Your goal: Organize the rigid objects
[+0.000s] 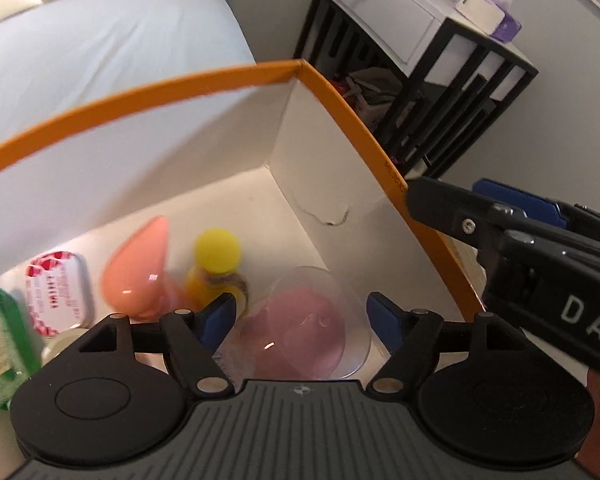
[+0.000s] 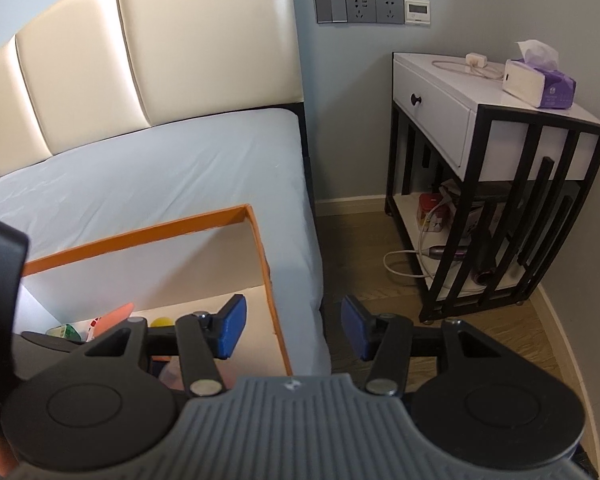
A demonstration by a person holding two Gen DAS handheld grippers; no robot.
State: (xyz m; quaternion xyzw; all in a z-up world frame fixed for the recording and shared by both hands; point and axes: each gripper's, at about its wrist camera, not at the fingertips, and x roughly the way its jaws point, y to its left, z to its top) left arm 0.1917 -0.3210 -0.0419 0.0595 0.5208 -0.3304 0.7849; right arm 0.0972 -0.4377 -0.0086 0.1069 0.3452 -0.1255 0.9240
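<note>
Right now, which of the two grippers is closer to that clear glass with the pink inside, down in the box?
Left. The left gripper hangs inside the box, open jaws either side of the glass. The right gripper sits over the box's edge beside the bed, empty.

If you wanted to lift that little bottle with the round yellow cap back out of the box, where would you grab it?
Probably from above, closing on the round yellow cap. The yellow-capped bottle stands near the middle of the orange-rimmed box, with the pink teardrop-shaped piece close on one side and the clear pink-tinted cup on the other, so its lower body looks crowded. The cap sticks up clear.
</note>
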